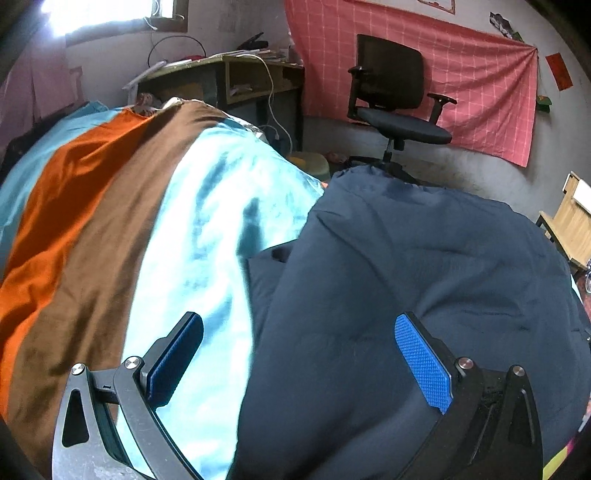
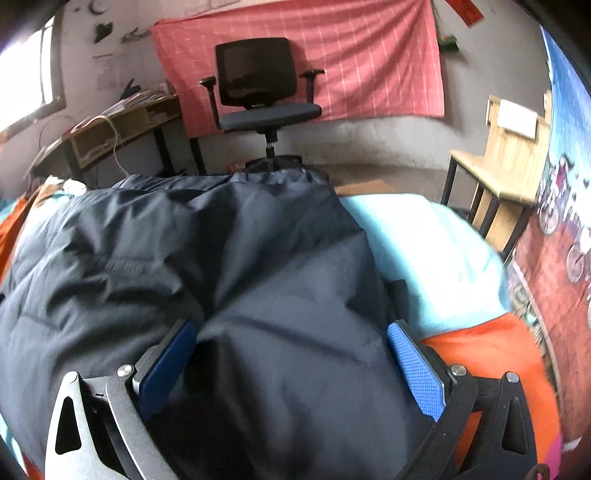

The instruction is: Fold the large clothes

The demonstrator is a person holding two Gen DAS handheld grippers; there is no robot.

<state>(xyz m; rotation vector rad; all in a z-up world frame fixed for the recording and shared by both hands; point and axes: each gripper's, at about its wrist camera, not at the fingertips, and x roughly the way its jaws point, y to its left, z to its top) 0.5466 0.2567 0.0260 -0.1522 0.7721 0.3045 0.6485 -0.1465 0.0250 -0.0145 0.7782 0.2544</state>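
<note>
Navy padded jacket (image 1: 424,288) lies spread over a bed, puffy and creased, on top of a striped bedsheet (image 1: 110,206) with bands of light blue, orange and brown. In the left wrist view the jacket fills the lower right, its edge running down across the light blue band. The left gripper (image 1: 299,362) hangs low over that edge with its blue-padded fingers (image 1: 423,363) wide apart, clamping nothing: one finger is over the sheet, the other over the dark fabric.

In the right wrist view the same jacket (image 2: 221,277) takes up most of the frame, with the sheet's (image 2: 424,251) light blue and orange bands showing to its right. The right gripper (image 2: 291,365) also has its fingers (image 2: 415,369) spread wide. A bulge of jacket fabric swells up between them and reaches the left finger; whether the pads press on it cannot be told, and the view is slightly blurred.

Beyond the bed stands a black office chair (image 2: 264,92) in front of a pink checked cloth (image 2: 369,62) pinned to the grey wall. A cluttered wooden bench (image 1: 229,74) with a white cable trailing off it sits to the left, under a bright window (image 1: 103,14). A pale wooden shelf unit (image 2: 506,162) stands at the right.
</note>
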